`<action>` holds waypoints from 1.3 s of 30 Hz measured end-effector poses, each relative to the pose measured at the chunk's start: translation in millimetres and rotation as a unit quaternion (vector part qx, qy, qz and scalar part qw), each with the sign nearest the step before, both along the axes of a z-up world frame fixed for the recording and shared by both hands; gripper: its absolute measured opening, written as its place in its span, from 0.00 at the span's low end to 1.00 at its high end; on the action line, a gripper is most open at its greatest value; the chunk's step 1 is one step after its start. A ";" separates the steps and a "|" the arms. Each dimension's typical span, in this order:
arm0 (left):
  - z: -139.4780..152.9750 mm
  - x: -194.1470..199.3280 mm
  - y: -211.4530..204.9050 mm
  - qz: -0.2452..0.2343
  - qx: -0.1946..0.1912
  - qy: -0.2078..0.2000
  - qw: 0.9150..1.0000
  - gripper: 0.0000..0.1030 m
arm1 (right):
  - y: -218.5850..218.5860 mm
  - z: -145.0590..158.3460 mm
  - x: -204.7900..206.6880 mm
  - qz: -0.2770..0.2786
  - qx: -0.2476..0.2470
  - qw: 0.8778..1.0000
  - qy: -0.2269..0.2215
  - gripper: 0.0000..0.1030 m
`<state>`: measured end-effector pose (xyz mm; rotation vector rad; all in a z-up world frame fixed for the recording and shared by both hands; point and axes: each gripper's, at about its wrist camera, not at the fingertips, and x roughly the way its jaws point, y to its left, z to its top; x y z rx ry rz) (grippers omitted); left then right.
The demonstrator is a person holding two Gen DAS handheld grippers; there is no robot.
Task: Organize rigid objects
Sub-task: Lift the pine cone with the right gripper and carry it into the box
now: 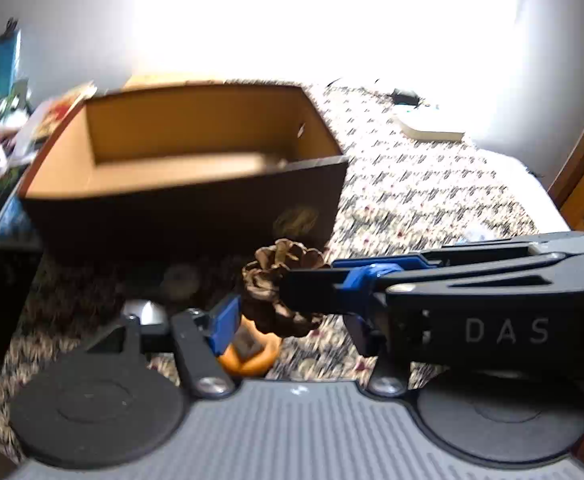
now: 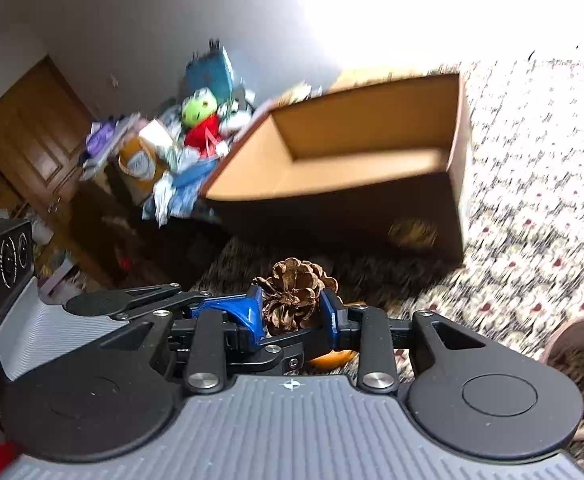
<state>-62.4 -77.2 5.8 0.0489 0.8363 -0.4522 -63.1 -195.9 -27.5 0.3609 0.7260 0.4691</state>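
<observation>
A brown pine cone hangs above the patterned cloth, in front of an open cardboard box. My right gripper is shut on the cone, a blue pad on each side. In the left wrist view it reaches in from the right. My left gripper straddles the same cone. Its left pad touches the cone, and its right finger, partly hidden behind the right gripper, stands a little off it. The box looks empty inside.
An orange round object lies under the cone, with a silver item beside it. A pot stands at the near right. A white book lies farther back. Toys and papers are piled left of the box.
</observation>
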 end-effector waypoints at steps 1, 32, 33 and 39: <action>4.4 2.1 -2.9 -0.005 0.000 -0.009 1.000 0.50 | -2.2 3.7 1.3 -0.005 -0.001 1.000 -0.007 0.14; -18.5 292.6 82.9 -0.046 0.064 0.077 0.994 0.50 | 61.4 -19.3 267.7 -0.050 0.027 0.993 0.102 0.13; -24.5 300.2 85.0 -0.044 0.066 0.087 0.993 0.50 | 61.2 -23.6 274.4 -0.054 0.035 0.991 0.113 0.13; -50.0 328.2 91.8 -0.024 0.086 0.139 0.986 0.50 | 71.6 -50.9 305.1 -0.078 0.072 0.979 0.176 0.13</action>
